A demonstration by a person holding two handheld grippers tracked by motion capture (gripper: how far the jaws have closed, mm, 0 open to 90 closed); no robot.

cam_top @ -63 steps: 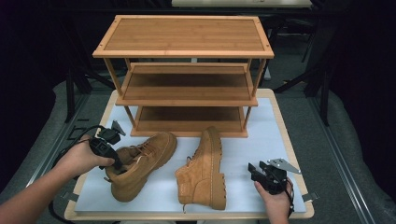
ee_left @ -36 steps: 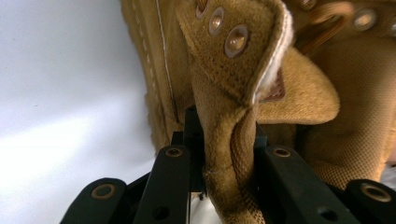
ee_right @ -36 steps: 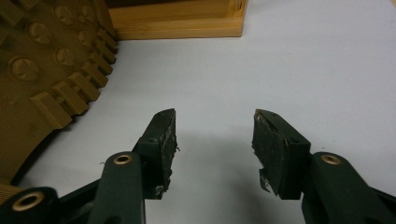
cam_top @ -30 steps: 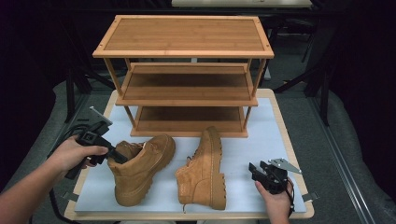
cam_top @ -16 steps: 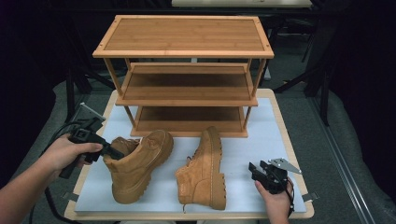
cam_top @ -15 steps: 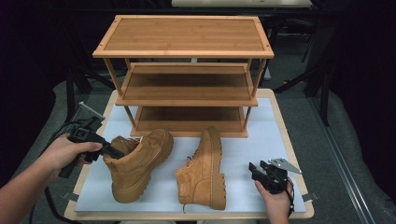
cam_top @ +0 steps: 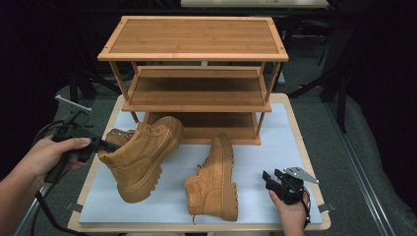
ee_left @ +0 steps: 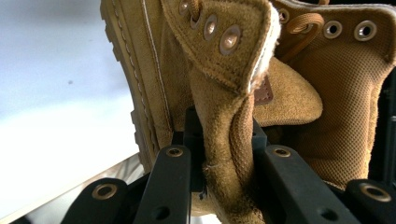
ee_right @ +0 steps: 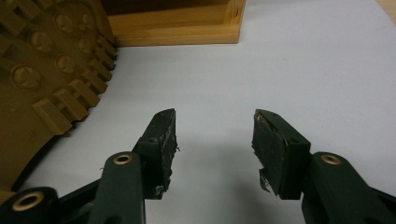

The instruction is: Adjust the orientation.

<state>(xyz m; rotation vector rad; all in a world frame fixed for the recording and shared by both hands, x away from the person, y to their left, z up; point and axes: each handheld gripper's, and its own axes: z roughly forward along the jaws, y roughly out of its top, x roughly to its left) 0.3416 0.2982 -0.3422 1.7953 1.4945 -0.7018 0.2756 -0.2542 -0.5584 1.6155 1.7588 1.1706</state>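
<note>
The left gripper [cam_top: 101,145], held in the person's left hand [cam_top: 46,157] at the left edge of the counter [cam_top: 295,147], has its black fingers [ee_left: 194,140] pinching the folded suede collar at the back of a tan suede lace-up work boot [cam_top: 142,155]. In the left gripper view the collar sits squeezed between both pads, with the brass eyelets and mesh lining of the boot opening above. From the high view this boot tilts with its toe raised toward the lowest shelf of the three-tier bamboo shoe rack [cam_top: 196,73], its heel end low over the pale blue mat; whether the heel touches the mat I cannot tell

A second tan suede boot [cam_top: 216,179] lies on its side near the middle of the mat, its lugged sole turned toward the right gripper [cam_top: 273,182]. That gripper rests low at the right front of the counter in the person's right hand [cam_top: 290,214], its fingers [ee_right: 161,140] spread apart with only bare mat between them, just beside the sole
</note>
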